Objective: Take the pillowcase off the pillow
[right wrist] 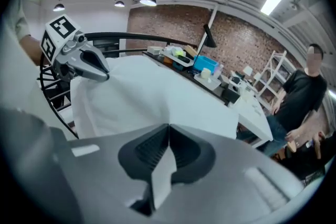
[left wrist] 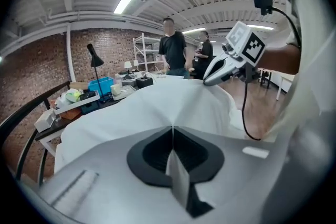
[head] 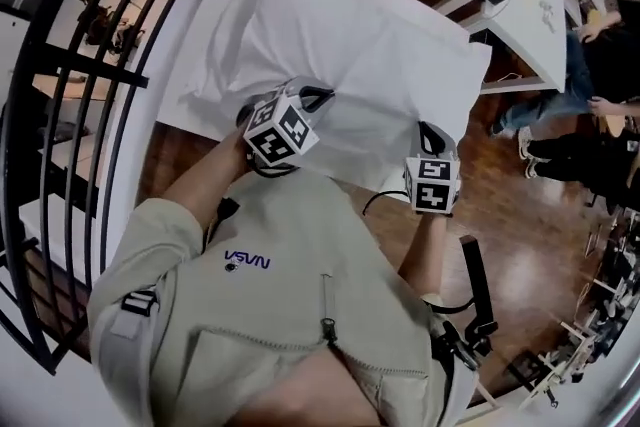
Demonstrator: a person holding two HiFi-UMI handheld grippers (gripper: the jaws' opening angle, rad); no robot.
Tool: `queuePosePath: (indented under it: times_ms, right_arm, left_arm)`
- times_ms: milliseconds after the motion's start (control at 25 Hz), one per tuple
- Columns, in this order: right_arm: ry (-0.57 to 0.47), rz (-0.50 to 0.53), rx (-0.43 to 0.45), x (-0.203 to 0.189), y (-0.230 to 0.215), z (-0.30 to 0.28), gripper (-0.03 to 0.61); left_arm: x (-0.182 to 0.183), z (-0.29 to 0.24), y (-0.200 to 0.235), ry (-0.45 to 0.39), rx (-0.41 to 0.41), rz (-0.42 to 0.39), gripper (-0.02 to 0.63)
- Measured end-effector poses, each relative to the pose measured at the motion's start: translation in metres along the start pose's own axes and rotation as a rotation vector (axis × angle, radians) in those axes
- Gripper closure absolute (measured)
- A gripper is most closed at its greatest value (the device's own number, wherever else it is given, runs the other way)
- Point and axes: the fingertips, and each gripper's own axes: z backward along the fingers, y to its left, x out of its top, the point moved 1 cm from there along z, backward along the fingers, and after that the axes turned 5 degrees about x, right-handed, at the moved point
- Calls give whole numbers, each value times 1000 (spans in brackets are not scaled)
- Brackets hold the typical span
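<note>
The left gripper's point(left wrist: 172, 136) jaws are closed, and a thin fold of white cloth stands pinched between the ribbed pads. In the head view this gripper point(head: 312, 98) sits on the near edge of the pillowcase point(head: 345, 40), left of its middle, with its marker cube turned up toward the camera. The right gripper's point(right wrist: 168, 138) jaws are also pressed together on a flap of the same white cloth. It bites the near edge further right point(head: 432, 131), close to the corner.

A black railing point(head: 60, 65) curves along the far left. Next to it stands the white table point(head: 183, 85), and the pillowcase lies across the table, full and creased, with folds running toward the two grips. Each gripper view shows the other gripper with its tip at the cloth point(left wrist: 214, 74) point(right wrist: 98, 68). The wooden floor point(head: 520, 215) lies to the right of the table. A second white table point(head: 525, 10) stands beyond it, and a person's legs in jeans point(head: 545, 105) show at the right edge.
</note>
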Motion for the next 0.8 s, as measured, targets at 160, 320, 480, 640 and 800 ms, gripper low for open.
queuePosePath:
  times_ms: [160, 320, 480, 640, 800]
  right_arm:
    - [17, 20, -22, -2, 12, -15, 521]
    - [-130, 83, -25, 58, 31, 6, 442]
    - [-283, 208, 130, 130, 105, 0, 441]
    - [-314, 379, 297, 168, 205, -29, 423]
    - [-268, 515, 364, 181, 274, -63, 396]
  left_arm:
    - [-7, 5, 6, -89, 68, 48, 583]
    - [-2, 52, 35, -198, 210, 110, 541]
    - [-41, 114, 95, -197, 430, 219, 501]
    - [-115, 152, 138, -100, 554, 336, 486]
    - [-167, 146, 147, -5, 504, 378, 436]
